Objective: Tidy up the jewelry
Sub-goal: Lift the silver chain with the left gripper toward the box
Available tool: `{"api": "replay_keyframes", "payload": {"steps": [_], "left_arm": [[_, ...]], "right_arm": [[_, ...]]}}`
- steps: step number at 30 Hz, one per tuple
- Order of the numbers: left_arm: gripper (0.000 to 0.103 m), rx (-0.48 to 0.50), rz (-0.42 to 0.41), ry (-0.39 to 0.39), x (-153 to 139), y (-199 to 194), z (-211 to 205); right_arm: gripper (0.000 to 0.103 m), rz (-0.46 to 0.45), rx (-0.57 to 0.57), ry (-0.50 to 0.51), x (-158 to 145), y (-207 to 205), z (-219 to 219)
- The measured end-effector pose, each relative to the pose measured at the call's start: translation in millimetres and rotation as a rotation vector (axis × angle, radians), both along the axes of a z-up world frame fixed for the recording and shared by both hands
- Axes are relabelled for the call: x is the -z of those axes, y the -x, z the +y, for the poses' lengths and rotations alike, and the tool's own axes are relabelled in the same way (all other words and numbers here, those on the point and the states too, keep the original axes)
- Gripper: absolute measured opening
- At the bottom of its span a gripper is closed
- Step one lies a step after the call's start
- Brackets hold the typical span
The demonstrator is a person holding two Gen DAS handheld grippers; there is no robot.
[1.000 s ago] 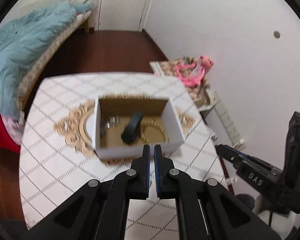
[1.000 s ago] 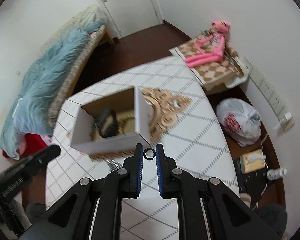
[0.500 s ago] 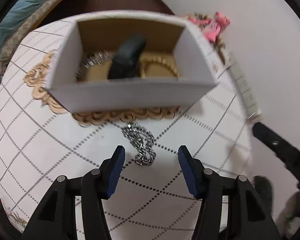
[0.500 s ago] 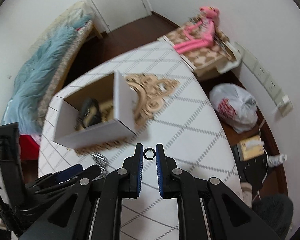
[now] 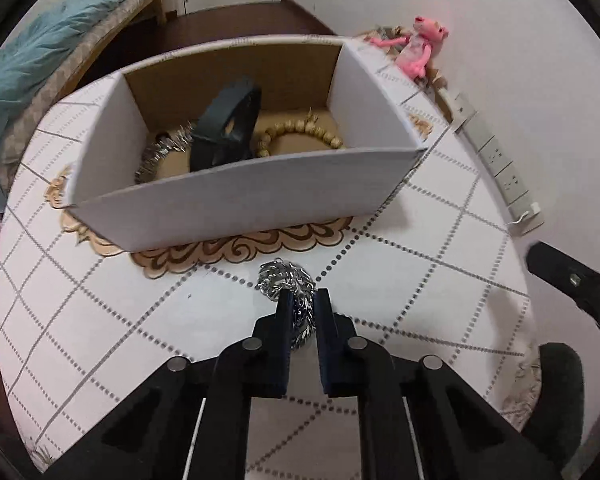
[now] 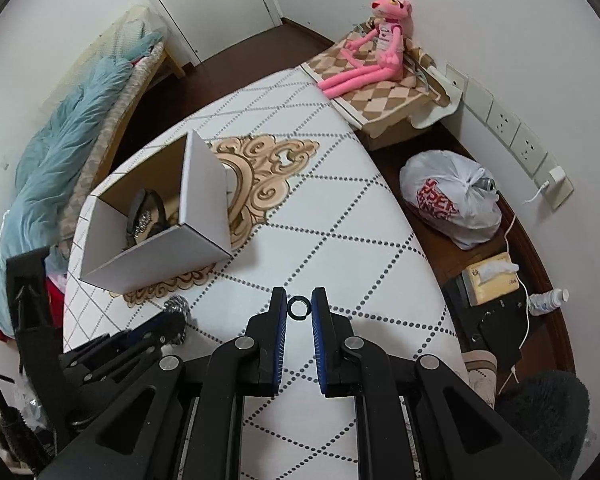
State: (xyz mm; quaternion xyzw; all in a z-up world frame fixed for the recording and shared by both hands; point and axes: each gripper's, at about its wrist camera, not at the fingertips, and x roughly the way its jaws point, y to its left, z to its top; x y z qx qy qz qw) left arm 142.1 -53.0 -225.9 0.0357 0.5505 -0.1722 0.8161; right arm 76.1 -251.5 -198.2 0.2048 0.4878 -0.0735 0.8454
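Observation:
A silver chain (image 5: 286,278) lies bunched on the white table (image 5: 100,320), just in front of the white cardboard box (image 5: 240,200). My left gripper (image 5: 302,300) points down at it; its jaws are closing and the pads press on the chain's links. The box holds a black band (image 5: 228,120), a bead bracelet (image 5: 300,132) and a silver bracelet (image 5: 160,152). My right gripper (image 6: 299,307) is shut on a small black ring (image 6: 299,307), held above the table to the right of the box (image 6: 156,256). The chain (image 6: 177,307) and the left gripper (image 6: 168,324) show at its lower left.
A pink plush toy (image 6: 376,52) sits on a checked box by the wall. Beyond the table's right edge the floor holds a white plastic bag (image 6: 452,200), a tissue box (image 6: 488,280) and a small bottle (image 6: 548,300). A bed with a blue quilt (image 6: 60,152) runs along the left.
My left gripper came down in front of the box, opened over the silver chain and closed on it. My right gripper sank a little, still holding the ring.

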Motion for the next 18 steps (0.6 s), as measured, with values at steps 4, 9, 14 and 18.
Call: {"api": "replay_keyframes", "payload": {"steps": [4,9,14,18], "left_arm": [[0.003,-0.014,-0.008,0.071,-25,20,17],[0.002,-0.033,-0.03,0.159,-61,29,42],[0.006,-0.007,-0.002,0.218,-67,19,50],[0.053,0.037,0.075,0.115,-30,17,32]], "right_arm": [[0.013,-0.03,-0.017,-0.015,-14,-1,2],[0.013,-0.071,-0.042,-0.031,-35,-5,6],[0.013,-0.099,-0.065,-0.022,-51,-12,11],[0.013,-0.095,-0.058,-0.016,-51,-12,11]]}}
